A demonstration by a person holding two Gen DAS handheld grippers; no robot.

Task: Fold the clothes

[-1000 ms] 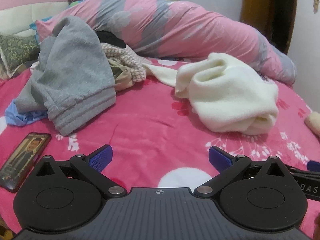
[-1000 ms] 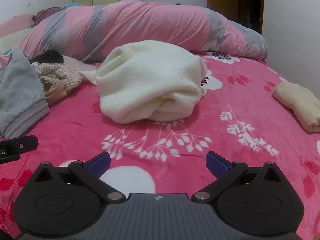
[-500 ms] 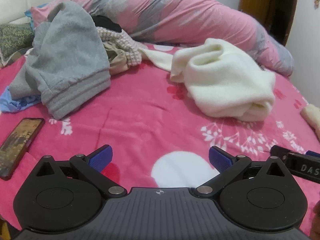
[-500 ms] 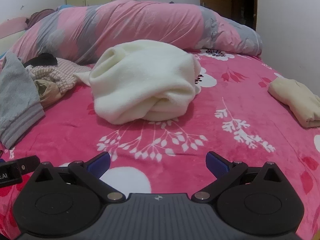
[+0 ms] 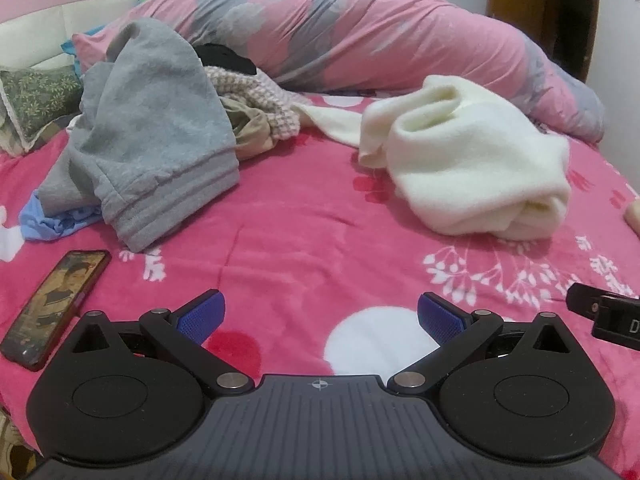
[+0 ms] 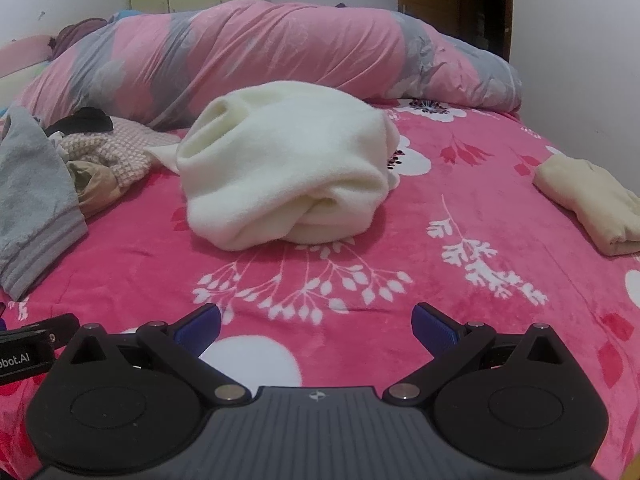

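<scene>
Spreading across both views is a bed [image 5: 304, 240] covered by a bright pink blanket printed with white flowers and dots. Along the top of each frame lies a long rolled quilt [image 6: 256, 52] in pink and grey.

Centre right in the left wrist view, and dead centre in the right wrist view, sits a cream fleece garment [image 6: 288, 164], bunched into a loose roll and not laid flat. At upper left of the left wrist view is a heap of unsorted clothes: a grey sweatshirt [image 5: 148, 128] on top, a pink knitted piece [image 5: 256, 96] and a tan item behind it, a black one further back, and something light blue poking out underneath. At the right edge of the right wrist view rests a pale yellow garment [image 6: 592, 204] that looks already folded, well apart from the rest.

A phone [image 5: 52, 308] lies face up at lower left of the left wrist view.

At the bottom of each frame, the left tool [image 5: 320, 320] and right tool [image 6: 316, 324] have their blue-padded fingers spread wide, holding nothing, above bare blanket.

My reading: one piece seems done, the cream garment looks next in line, and the heap is untouched, so most of the folding remains.
</scene>
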